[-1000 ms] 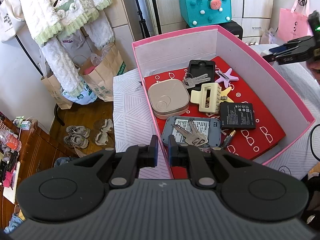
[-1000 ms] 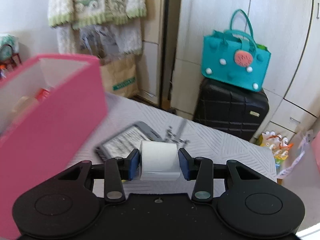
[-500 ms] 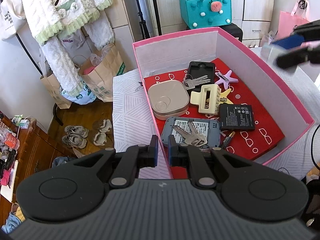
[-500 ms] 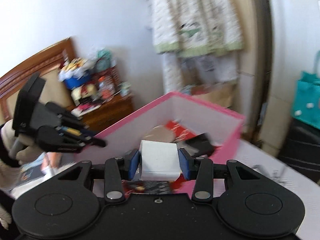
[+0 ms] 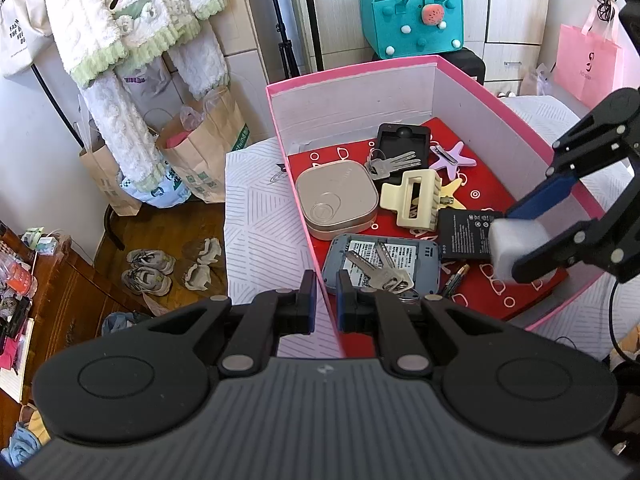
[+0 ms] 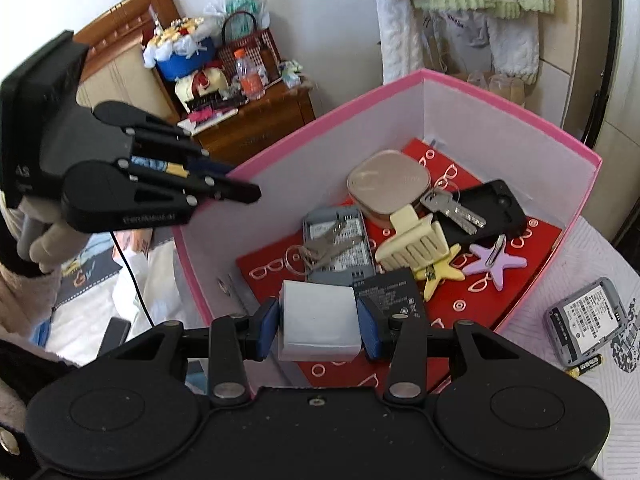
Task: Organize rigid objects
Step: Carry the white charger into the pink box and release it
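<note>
White block (image 6: 318, 322) is pinched between the right gripper (image 6: 319, 325) pads, held over the pink box (image 5: 472, 92) just inside its near-right wall, above the black battery (image 5: 466, 234). Left gripper (image 5: 323, 300) is pressed onto the box's left wall at the near corner. Box floor holds a beige case (image 5: 336, 204), cream hair claw (image 5: 412, 198) and keys (image 5: 378, 270); another grey device (image 6: 586, 320) lies outside on the cloth.

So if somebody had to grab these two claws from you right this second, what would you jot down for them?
Left claw: shut on the pink box's near wall, steadying it.
Right claw: shut on a white block, held over the box's red floor.
Done: keys, hair clip, tin, battery and star clips in the box.
Left: drop the block in; a grey drive and small battery lie outside.
</note>
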The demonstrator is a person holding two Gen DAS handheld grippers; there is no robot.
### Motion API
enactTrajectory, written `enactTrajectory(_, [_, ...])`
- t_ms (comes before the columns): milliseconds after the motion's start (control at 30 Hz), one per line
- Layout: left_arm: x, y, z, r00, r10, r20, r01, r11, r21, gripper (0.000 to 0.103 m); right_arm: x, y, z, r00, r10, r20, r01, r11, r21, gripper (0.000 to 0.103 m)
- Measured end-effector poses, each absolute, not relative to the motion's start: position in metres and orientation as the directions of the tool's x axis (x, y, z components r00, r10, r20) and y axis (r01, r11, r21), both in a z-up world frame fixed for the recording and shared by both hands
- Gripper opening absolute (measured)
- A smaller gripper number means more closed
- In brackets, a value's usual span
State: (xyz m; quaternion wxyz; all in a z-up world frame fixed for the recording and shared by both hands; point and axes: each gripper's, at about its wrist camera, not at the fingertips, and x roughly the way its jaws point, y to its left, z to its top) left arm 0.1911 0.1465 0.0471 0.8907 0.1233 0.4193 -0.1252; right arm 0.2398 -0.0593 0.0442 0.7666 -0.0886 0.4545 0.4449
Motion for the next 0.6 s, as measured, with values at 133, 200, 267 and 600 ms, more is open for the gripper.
enactTrajectory(133, [0.191,0.147,0.047,0.618,-0.120,-0.777,0.325,0.939,0.113,0.009,0.239,-0.066,0.052,0.215,0.600,-0.770,-0.760,0.599,0.254,0.048])
enactTrajectory(200, [0.191,0.147,0.047,0.618,-0.121,-0.777,0.323,0.940,0.111,0.009,0.237,-0.072,0.058,0.235,0.616,-0.752,-0.755,0.603,0.258,0.048])
enactTrajectory(267, [0.191,0.149,0.047,0.618,-0.124,-0.776,0.323,0.940,0.107,0.009,0.235,-0.083,0.065,0.270,0.631,-0.727,-0.743,0.617,0.260,0.048])
enactTrajectory(600, [0.192,0.149,0.047,0.618,-0.124,-0.776,0.322,0.940,0.107,0.009,0.242,-0.164,0.100,0.544,0.588,-0.599,-0.564,0.784,0.258,0.053])
